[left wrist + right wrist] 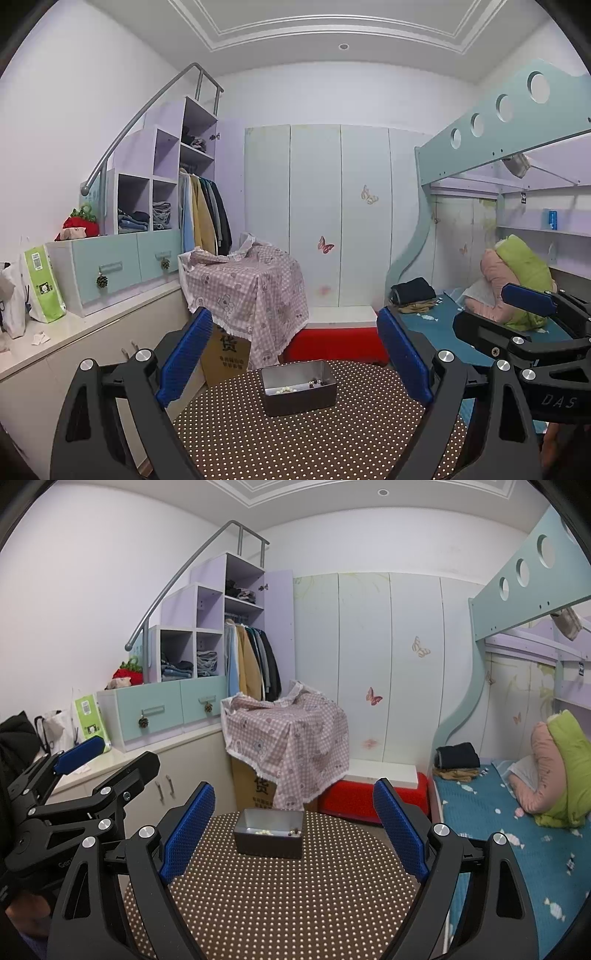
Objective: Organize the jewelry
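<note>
A small round table [317,435] with a brown cloth full of white dots stands in a bedroom. On it sits a little metal box [299,387] with no lid. It is near the far side of the table. Inside the box, some small white beads [282,388] lie in a bunch near the front wall. A few dark beads [317,383] lie to the right of them, a little apart.

A person holds two grabbers over the near side of the table. The left gripper [293,362] has its two blue fingers [184,358] spread wide, with nothing between them. The box shows in the gap, but the fingers do not touch it. The right gripper [293,830] is spread wide too, and it holds nothing. Its blue fingers [400,834] stay on the near side of the box, apart from it. The two grabbers are side by side, each one showing at the edge of the other's view.

Behind the table is a cardboard box [225,354] with a pink checked cloth [247,284] draped on top. Next to it is a red stool [336,343] with a white top. A tall white wardrobe [317,214] with butterfly stickers fills the back wall. On the left, clothes hang on a rail [205,214] beside purple shelves. On the right is a bed with a blue sheet [517,834], and a green and pink blanket [561,768] is piled on it.
</note>
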`<action>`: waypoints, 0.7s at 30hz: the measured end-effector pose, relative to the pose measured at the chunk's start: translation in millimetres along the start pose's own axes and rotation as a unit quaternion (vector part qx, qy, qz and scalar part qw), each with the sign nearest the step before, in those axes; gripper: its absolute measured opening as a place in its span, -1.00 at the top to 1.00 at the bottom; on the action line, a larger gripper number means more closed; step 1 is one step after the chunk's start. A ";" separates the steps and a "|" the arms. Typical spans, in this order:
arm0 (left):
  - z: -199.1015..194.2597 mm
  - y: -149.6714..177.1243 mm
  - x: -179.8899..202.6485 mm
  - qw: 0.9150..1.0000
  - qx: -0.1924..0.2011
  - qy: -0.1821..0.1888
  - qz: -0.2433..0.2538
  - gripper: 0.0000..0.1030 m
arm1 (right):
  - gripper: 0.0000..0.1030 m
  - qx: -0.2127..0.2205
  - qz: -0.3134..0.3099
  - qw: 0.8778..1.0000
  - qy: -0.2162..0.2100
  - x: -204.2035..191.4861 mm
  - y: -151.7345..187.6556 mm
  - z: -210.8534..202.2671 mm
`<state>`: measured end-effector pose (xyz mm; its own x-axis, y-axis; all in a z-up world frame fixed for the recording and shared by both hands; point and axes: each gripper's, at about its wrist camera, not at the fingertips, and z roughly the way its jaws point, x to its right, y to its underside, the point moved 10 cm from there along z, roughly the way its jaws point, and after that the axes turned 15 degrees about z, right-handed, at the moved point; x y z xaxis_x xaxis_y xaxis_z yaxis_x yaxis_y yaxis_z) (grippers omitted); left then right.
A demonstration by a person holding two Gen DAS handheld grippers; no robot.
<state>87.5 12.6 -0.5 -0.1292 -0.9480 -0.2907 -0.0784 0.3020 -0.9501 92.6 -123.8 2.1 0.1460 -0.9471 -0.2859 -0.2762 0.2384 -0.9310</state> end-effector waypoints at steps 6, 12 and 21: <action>-0.2 1.0 -0.8 1.000 -0.001 0.000 0.000 -0.71 | -0.65 0.000 0.001 1.000 -0.001 0.2 -0.1 0.2; 0.0 0.8 -0.9 1.000 -0.003 0.000 0.000 -0.71 | -0.65 0.000 0.001 1.000 0.000 0.6 0.5 1.0; -0.4 0.7 -1.3 1.000 -0.003 0.000 0.001 -0.71 | -0.65 -0.002 0.001 1.000 0.000 2.1 3.2 4.0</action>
<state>87.2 14.1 -0.7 -0.1295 -0.9477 -0.2917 -0.0851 0.3038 -0.9489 95.9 -124.2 -2.3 0.1461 -0.9464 -0.2880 -0.2800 0.2396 -0.9296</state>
